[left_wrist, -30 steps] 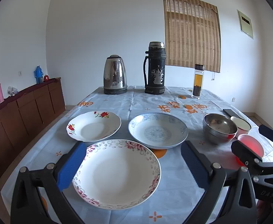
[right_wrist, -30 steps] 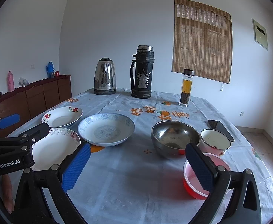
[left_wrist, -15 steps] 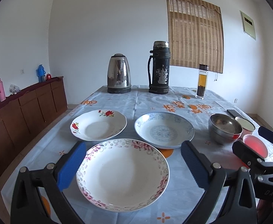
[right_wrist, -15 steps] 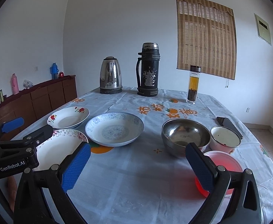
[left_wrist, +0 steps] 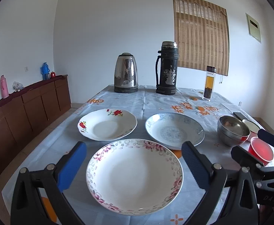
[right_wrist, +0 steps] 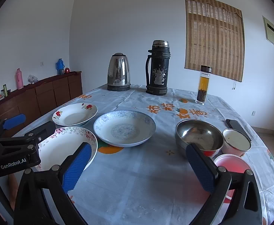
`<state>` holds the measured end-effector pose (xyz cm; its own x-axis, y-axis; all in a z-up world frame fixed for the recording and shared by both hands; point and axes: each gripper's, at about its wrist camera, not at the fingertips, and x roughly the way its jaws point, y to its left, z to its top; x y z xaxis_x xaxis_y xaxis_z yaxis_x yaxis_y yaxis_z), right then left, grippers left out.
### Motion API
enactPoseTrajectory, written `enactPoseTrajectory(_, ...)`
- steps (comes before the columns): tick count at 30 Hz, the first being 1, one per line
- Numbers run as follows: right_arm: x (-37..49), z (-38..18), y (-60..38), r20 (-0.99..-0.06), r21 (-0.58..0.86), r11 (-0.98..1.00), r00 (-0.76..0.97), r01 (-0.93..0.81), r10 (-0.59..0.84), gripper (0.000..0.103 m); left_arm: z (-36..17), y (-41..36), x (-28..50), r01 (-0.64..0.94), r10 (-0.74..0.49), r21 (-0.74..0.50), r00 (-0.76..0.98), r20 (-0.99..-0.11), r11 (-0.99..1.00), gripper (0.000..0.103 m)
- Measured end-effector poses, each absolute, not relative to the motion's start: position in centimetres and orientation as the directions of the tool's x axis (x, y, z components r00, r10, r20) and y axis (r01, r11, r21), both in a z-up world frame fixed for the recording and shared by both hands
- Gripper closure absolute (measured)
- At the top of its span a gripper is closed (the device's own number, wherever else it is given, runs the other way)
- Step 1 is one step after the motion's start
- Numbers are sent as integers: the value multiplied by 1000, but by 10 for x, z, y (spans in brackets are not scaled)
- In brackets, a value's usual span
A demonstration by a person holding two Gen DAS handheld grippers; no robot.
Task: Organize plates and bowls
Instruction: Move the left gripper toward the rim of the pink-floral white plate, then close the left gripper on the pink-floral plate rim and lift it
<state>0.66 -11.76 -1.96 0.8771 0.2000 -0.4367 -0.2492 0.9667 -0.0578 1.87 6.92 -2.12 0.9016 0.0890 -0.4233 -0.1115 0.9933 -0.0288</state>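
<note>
Blue ribbed pads line both tools. Left gripper: fingers spread wide and empty, held above the pink-flowered plate, which lies between them on the table. Right gripper: fingers equally wide, holding nothing, over bare cloth to the right of that plate. Landmark: pink-flowered plate, at the near edge of the table. Just behind it to the left, the red-rose plate; just behind it to the right, the blue-patterned plate, whose rim nearly meets it. Further right, well apart, the steel bowl, with the white enamel bowl touching its right side and the red plastic bowl in front of both. Surface: pale tablecloth printed with oranges and characters. Far end, beyond the plates: kettle, dark thermos, glass tea bottle. Room: white walls, bamboo blind, brown sideboard along the left wall.
</note>
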Motion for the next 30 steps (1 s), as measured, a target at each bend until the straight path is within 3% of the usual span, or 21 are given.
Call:
enactPoseTrajectory(4, 12, -24, -106, -455, -64, 956, 861, -287, 228, 12, -26, 86, 20, -147, 120, -29, 892, -437, 989, 2)
enactPoseTrajectory(8, 22, -34, -91, -487, -53, 941, 831, -335, 269, 21, -38, 105, 26, -185, 144, -40, 866, -479, 982, 13)
enactPoseTrajectory(13, 38, -48, -73, -545, -30, 918, 776, -396, 317, 40, -54, 118, 38, -214, 160, -37, 825, -542, 976, 35)
enactPoseTrajectory(15, 46, -54, -68, -572, -24, 911, 754, -411, 324, 46, -61, 122, 44, -228, 169, -31, 801, -574, 973, 54)
enactPoseTrajectory(18, 59, -60, -61, -612, -16, 904, 719, -426, 329, 59, -73, 131, 52, -242, 163, -44, 765, -623, 969, 66)
enactPoseTrajectory(20, 68, -65, -57, -645, -8, 897, 687, -443, 334, 66, -78, 135, 55, -251, 163, -49, 751, -640, 967, 67)
enactPoseTrajectory(27, 85, -76, -46, -718, 20, 869, 598, -494, 356, 67, -85, 143, 63, -242, 117, -90, 723, -681, 966, 67)
enactPoseTrajectory(30, 88, -80, -45, -736, 36, 862, 570, -506, 365, 78, -88, 142, 67, -237, 106, -94, 708, -698, 967, 73)
